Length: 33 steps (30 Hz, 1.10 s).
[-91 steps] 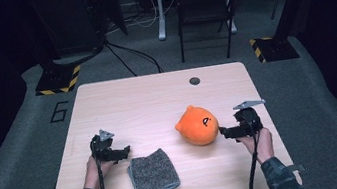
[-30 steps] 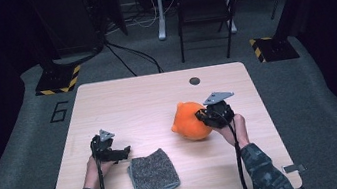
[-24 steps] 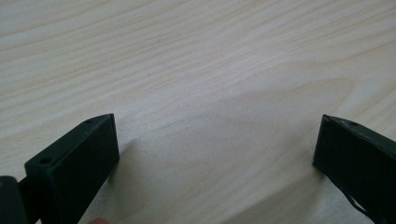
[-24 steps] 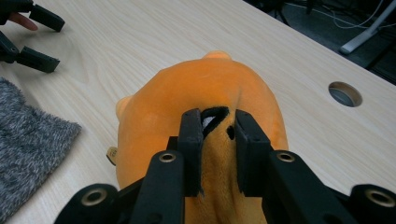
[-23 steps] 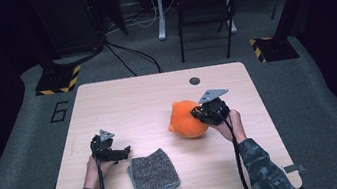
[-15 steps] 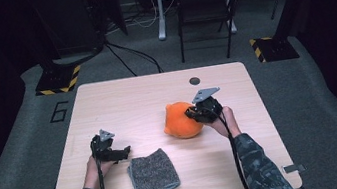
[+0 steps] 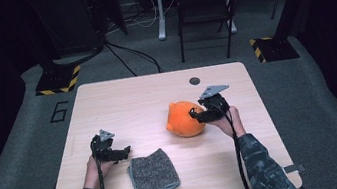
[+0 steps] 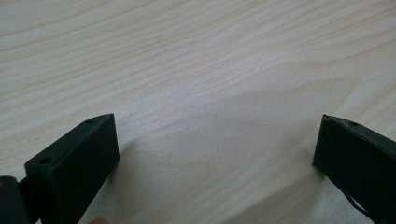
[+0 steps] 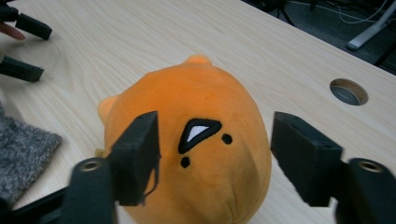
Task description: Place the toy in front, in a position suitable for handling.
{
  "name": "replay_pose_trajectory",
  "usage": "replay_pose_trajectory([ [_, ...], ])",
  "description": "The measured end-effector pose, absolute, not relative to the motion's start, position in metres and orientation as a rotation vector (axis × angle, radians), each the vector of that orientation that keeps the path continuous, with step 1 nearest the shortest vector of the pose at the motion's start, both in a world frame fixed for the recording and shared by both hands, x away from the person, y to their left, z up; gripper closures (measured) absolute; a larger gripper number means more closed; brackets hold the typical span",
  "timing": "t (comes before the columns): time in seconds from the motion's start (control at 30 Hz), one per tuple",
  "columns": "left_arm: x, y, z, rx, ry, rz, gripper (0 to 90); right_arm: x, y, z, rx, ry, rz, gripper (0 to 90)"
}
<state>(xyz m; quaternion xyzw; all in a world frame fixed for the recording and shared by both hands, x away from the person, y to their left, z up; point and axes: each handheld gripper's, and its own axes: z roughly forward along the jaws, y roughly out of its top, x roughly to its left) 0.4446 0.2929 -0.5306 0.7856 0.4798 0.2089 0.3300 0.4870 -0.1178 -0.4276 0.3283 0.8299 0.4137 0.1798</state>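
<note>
At the near edge of the pale wooden table [image 7: 132, 100], the person's forearms come in from below. The left gripper [image 7: 125, 152] lies low on the wood w/ its jaws spread wide, nothing between them; the left gripper view shows bare wood grain between the two black fingers [image 8: 77, 158]. Just beside it, toward the right, lies a folded grey fuzzy cloth [image 7: 153, 176], close to the table's front edge, apart from the jaws.

Farther in, right of centre, sits the round orange plush toy [image 7: 185, 118] w/ small ears and a stitched black-and-white face mark. The right gripper [image 7: 193, 114] is at the toy's right side; its jaws have just been opening and now stand released, apart. In the right gripper view [image 9: 215, 154] the toy's top [image 9: 196, 116] bulges up between the jaws; the left finger [image 9: 137, 151] is at or touching the plush, the other finger stands clear w/ wood showing in the gap. No squeeze visible in the fabric.

Beyond the toy, a round cable hole [image 7: 195, 81] sits near the far edge. Wide bare wood lies left of the toy and toward the back.

Past the table: grey carpet w/ a painted "6" [image 7: 59, 111], yellow-black striped stand bases [image 7: 58, 80], a dark folding chair [image 7: 206, 3], cables on the floor; rest of the room is dark.
</note>
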Motion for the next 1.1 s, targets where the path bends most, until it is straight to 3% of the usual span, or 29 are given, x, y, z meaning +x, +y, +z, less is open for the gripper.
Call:
replay_pose_trajectory([
  [0.13, 0.445, 0.293, -0.531, 2.054, 1.254, 0.547, 0.0, 0.472, -0.118, -0.417, 0.924, 2.372, 1.2, 16.8],
  [0.23, 0.445, 0.293, -0.531, 2.056, 1.253, 0.547, 0.0, 0.463, -0.117, -0.413, 0.928, 2.37, 1.222, 14.6],
  [0.7, 0.445, 0.293, -0.53, 2.065, 1.254, 0.539, 0.0, 0.415, -0.079, -0.433, 0.861, 2.562, 1.135, 5.4],
  [1.1, 0.445, 0.293, -0.531, 2.057, 1.253, 0.547, 0.0, 0.396, -0.033, -0.453, 0.702, 2.683, 1.092, 4.3],
])
